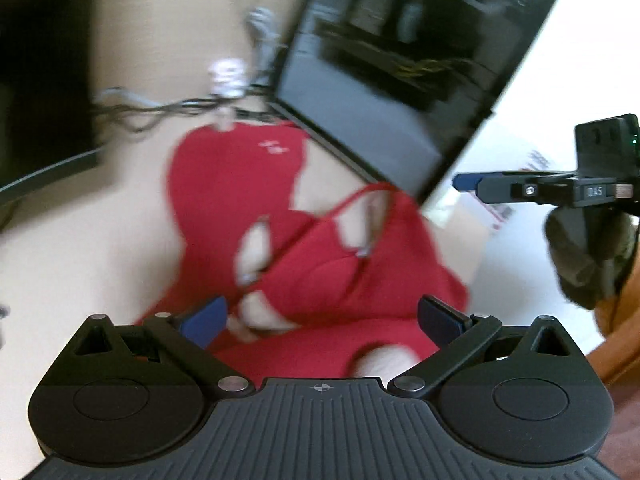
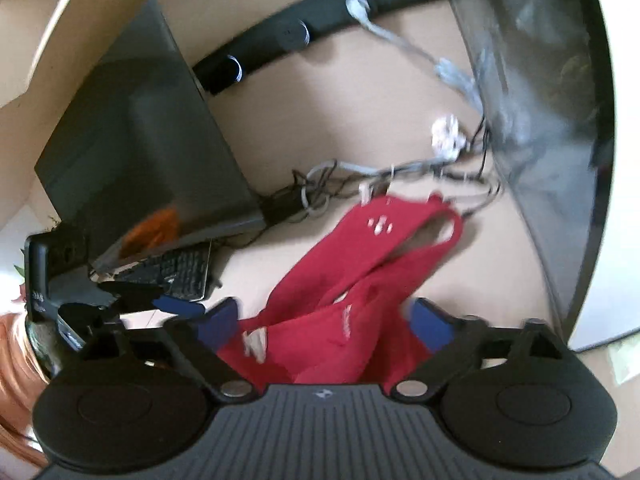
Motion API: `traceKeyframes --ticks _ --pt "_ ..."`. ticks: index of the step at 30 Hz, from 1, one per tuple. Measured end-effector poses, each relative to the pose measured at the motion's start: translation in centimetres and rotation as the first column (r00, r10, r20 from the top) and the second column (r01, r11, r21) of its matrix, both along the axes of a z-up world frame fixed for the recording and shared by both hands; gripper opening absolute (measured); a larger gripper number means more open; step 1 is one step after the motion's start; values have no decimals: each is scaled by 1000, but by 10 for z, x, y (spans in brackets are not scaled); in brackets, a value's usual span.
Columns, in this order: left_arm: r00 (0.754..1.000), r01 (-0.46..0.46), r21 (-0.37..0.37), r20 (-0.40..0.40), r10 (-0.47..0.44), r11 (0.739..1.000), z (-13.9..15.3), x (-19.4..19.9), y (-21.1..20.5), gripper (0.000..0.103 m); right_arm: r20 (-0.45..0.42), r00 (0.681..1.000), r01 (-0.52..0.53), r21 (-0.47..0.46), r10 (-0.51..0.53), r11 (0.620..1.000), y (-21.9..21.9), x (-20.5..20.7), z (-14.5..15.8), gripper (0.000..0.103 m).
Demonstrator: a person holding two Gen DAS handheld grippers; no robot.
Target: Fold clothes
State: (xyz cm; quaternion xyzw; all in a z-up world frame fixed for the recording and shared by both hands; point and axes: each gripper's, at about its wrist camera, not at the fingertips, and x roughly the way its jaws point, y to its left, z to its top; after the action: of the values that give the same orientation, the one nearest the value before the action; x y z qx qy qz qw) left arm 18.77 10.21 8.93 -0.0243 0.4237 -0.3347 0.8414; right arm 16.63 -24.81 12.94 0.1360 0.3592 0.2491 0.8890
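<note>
While red garment point(image 1: 304, 280) sprawls on desk | monitor point(image 1: 400, 72), cables point(image 2: 320, 188) behind | both hand-held grippers gape

Both views smeared by motion blur. Left wrist view: red garment point(image 1: 248, 184) soft-edged, its white chest mark unreadable; lower part hidden behind the left hand-held gripper point(image 1: 320, 318) body at bottom of frame. Dark monitor point(image 1: 400, 60), upper right, cut off by the top edge; screen content indistinct. Cable tangle point(image 1: 168, 106) and a white object point(image 1: 228, 74), upper centre, too blurred to identify. Right hand-held gripper point(image 1: 466, 181) at right edge, partly cropped; jaw spacing not readable from side-on. Right wrist view: garment's lower part hidden behind the gripper body; keyboard point(image 2: 180, 270), left, half covered.
</note>
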Motion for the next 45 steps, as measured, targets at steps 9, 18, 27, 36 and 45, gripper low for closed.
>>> traceKeyframes --ticks 9,18,27,36,45 --pt "944 -319 42 103 313 947 -16 -23 62 103 -57 998 -20 -314 2 949 49 30 -52 18" --pt "987 84 -125 145 -65 989 6 -3 13 103 95 989 -87 -256 115 963 57 16 -5 10" --pt "908 382 -278 -62 -413 881 -22 92 -67 103 156 982 -76 -203 109 976 37 -17 -9 11" --pt "768 553 -397 -98 -633 732 -36 94 -115 103 121 992 -28 -136 45 990 26 -1 -23 11" --pt "994 107 -595 76 -76 796 35 124 43 103 106 992 80 -182 -62 980 25 43 -45 26"
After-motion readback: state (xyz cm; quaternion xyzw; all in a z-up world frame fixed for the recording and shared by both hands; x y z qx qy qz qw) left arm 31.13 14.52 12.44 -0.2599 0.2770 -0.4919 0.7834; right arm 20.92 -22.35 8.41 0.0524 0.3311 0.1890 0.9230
